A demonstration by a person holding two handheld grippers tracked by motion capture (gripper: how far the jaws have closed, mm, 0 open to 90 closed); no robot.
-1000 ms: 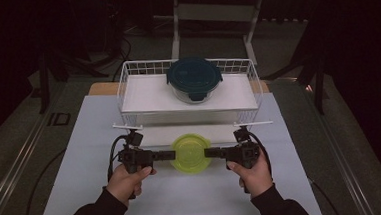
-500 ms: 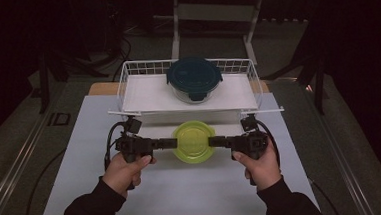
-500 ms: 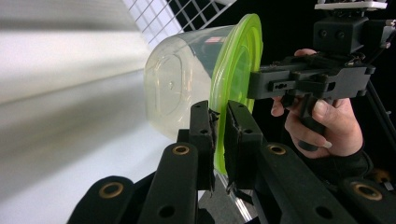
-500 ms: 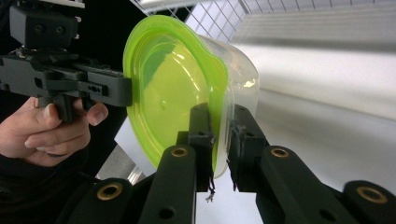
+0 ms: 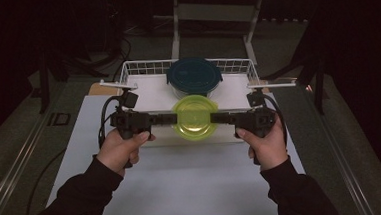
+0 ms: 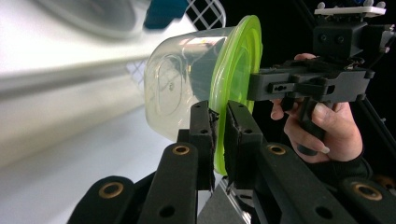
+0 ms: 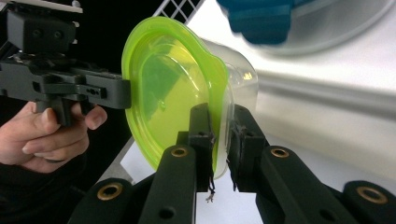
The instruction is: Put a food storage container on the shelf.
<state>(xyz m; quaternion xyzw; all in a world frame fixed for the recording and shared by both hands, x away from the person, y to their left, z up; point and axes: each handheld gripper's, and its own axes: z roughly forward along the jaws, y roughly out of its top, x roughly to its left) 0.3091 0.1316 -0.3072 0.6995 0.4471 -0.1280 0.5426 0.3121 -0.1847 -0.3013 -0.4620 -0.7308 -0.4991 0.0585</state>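
- White table point(image 5: 183, 188), dark room behind; wire basket point(image 5: 136, 70) at far edge, with blue-lidded container point(image 5: 194, 76) inside.
- Green-lidded clear container point(image 5: 194, 117) up off table, just before basket, between both tools.
- Left gripper point(image 6: 218, 133) clamped on lid rim.
- Right gripper point(image 7: 218, 128) clamped on opposite rim.

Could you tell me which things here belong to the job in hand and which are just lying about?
In the job:
- green-lidded container
- left tool, clamped on its rim
- right tool, clamped on its rim

Lying about:
- blue-lidded container
- wire basket
- white table
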